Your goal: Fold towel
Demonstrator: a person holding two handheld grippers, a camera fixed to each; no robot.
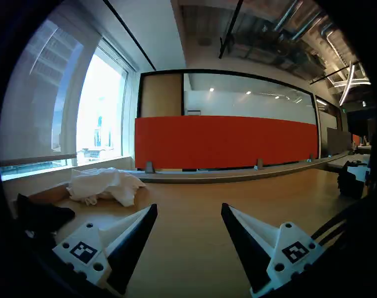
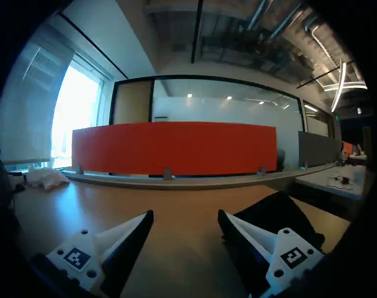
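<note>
A crumpled white towel lies in a heap on the wooden table, far left in the left gripper view. In the right gripper view the same towel sits small at the far left. My left gripper hovers low over the table, open, nothing between its fingers, with the towel ahead and to the left. My right gripper is open too and holds nothing, low over the bare wood.
A red divider panel runs along the table's far edge. A dark object lies near the towel at the left edge. A black item rests on the table by the right gripper's right finger. Windows stand at left.
</note>
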